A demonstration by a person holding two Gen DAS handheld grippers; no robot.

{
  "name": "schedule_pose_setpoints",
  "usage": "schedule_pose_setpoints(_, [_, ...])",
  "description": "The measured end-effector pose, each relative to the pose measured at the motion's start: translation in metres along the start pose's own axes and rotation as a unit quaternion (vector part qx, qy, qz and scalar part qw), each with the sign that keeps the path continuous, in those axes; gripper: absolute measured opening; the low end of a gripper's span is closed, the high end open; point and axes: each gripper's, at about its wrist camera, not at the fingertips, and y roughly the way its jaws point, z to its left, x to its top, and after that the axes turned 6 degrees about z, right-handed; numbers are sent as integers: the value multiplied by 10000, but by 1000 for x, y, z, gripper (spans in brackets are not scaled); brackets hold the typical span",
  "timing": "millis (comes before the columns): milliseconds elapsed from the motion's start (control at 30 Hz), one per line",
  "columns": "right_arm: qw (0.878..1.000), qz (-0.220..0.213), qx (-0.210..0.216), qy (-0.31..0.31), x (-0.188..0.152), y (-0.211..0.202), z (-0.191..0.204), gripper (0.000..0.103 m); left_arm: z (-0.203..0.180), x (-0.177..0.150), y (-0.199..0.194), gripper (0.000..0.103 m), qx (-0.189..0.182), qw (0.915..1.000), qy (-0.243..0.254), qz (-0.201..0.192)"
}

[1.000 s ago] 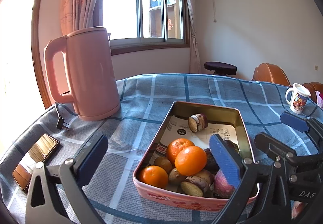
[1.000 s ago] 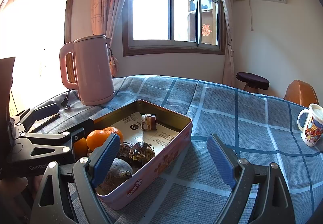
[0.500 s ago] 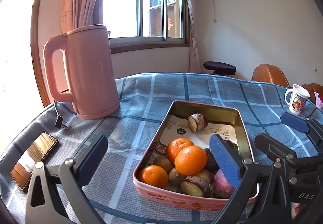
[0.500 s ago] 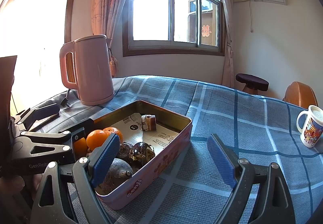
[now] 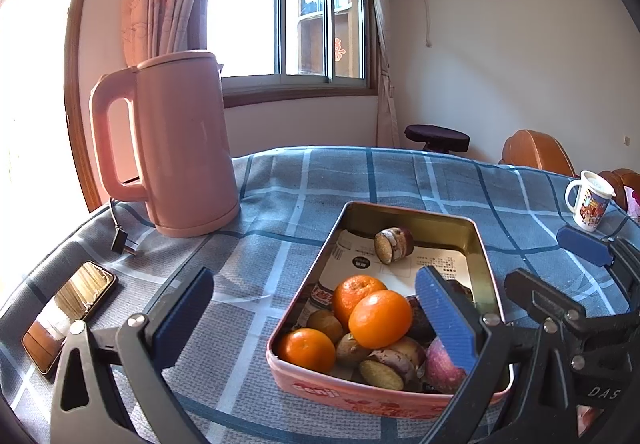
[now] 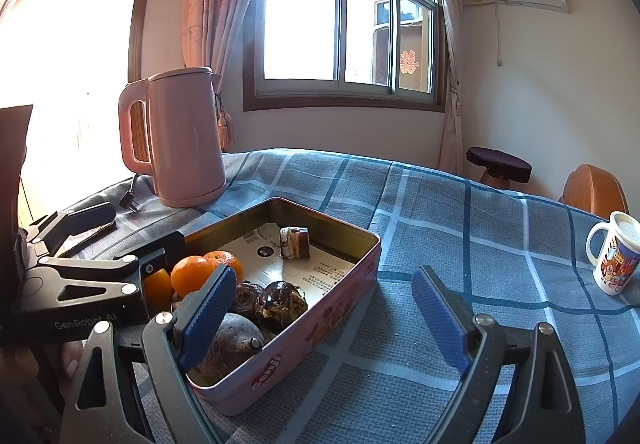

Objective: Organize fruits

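A pink rectangular tin (image 5: 486,252) (image 6: 352,284) sits on the checked tablecloth. Its near end holds three oranges (image 5: 380,318) (image 6: 192,274), brown tubers (image 5: 386,366), a reddish apple (image 5: 440,362) and dark bulbs (image 6: 280,300). One cut piece (image 5: 394,240) (image 6: 295,242) lies alone at the far end on printed paper. My left gripper (image 5: 316,312) is open, its right finger over the tin's near right side, its left finger over bare cloth. My right gripper (image 6: 324,312) is open too, straddling the tin's near right wall. Neither holds anything.
A pink electric kettle (image 5: 176,152) (image 6: 180,136) stands at the back left with its plug (image 5: 122,244) on the cloth. A phone (image 5: 68,314) lies near the left edge. A printed mug (image 5: 590,200) (image 6: 614,254) stands at the far right. A stool and wooden chairs stand beyond the table.
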Motion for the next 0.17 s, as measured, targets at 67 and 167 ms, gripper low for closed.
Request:
schedule_pose_setpoints(67, [10000, -3, -6, 0, 0, 0, 1, 91, -1, -1, -3, 103, 2, 10000, 7, -49])
schedule_pose_setpoints(167, [10000, -11, -18, -2, 0, 0, 1, 93, 0, 0, -4, 103, -7, 10000, -13, -51])
